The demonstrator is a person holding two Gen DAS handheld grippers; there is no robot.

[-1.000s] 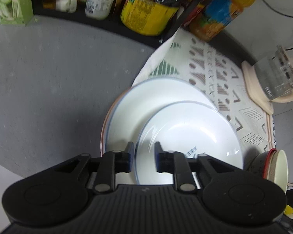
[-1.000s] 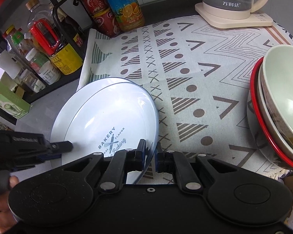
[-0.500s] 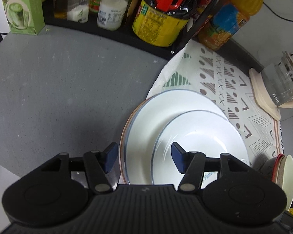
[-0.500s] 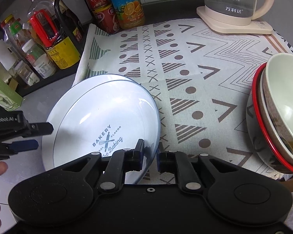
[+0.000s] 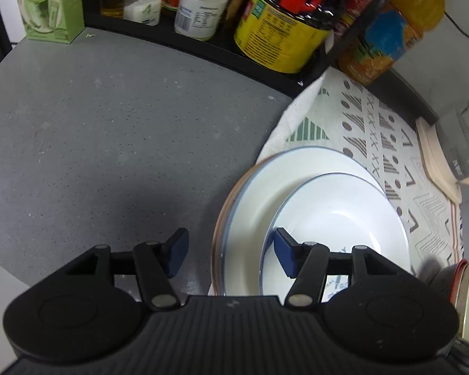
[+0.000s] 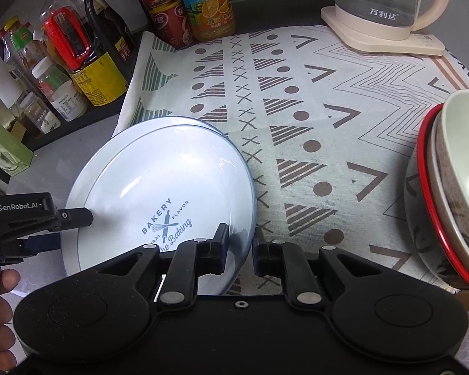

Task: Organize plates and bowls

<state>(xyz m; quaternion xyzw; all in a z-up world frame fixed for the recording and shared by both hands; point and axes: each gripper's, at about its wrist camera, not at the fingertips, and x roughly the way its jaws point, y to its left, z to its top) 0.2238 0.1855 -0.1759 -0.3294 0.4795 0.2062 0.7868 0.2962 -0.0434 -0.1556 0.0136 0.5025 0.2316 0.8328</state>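
A white plate printed "BAKERY" [image 6: 159, 193] lies on top of a larger blue-rimmed white plate [image 6: 87, 172] at the left edge of the patterned cloth [image 6: 297, 118]; both also show in the left wrist view [image 5: 337, 218], [image 5: 281, 181]. My right gripper [image 6: 239, 245] has its jaws a little apart around the top plate's right rim. My left gripper [image 5: 231, 250] is open at the stack's left edge, holding nothing. Stacked bowls [image 6: 453, 187] with a red rim sit at the right.
A rack of bottles and jars [image 5: 278, 22] lines the back left, with a green carton [image 5: 50, 3] beside it. An orange juice bottle [image 6: 206, 3] and a glass kettle [image 6: 381, 3] on its cream base stand at the back. Grey counter [image 5: 109, 131] lies left.
My left gripper opened off the plate rim and drew back to the left. My right gripper's jaws parted slightly around the top plate's rim. The plates settled flat.
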